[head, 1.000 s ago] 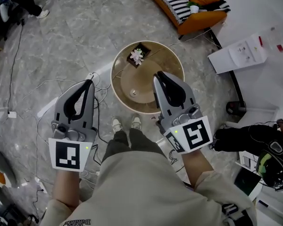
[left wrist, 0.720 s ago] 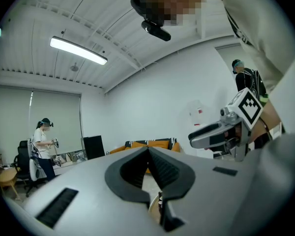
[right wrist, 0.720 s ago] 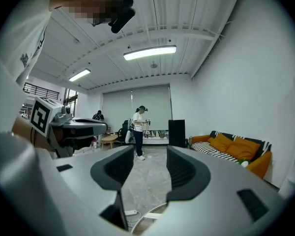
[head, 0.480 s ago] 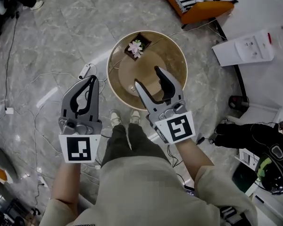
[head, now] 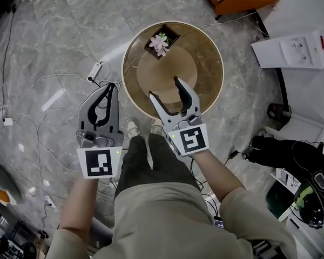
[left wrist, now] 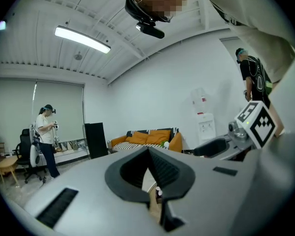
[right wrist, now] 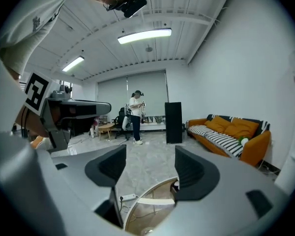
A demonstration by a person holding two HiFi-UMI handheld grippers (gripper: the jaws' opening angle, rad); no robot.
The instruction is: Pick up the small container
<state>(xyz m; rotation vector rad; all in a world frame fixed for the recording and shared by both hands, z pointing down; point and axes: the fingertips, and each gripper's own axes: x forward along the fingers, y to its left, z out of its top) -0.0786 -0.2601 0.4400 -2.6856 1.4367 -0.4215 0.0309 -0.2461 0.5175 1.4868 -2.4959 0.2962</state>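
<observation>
Jaws of the right gripper (head: 164, 88) stand wide apart and are opening, with nothing between them. Its own view shows only the near rim of the round table (head: 218, 93) and grey marble floor (head: 65, 31) through the gap. The gripper hangs over the near edge of the table, tips pointing toward the far side.

The left gripper (head: 109, 87) has its jaws closed together, tips meeting, and holds nothing. It is off the table's left edge, over the floor, beside the person's shoes (head: 133, 127).

The small container (head: 161, 39), dark and square with a pink-and-white flower in it, sits upright on the far part of the table near the rim. It is well apart from both grippers and neither touches it.

White cables and a power strip (head: 95, 70) lie on the floor left of the table. An orange sofa (right wrist: 236, 132) stands along the wall in the right gripper view.
</observation>
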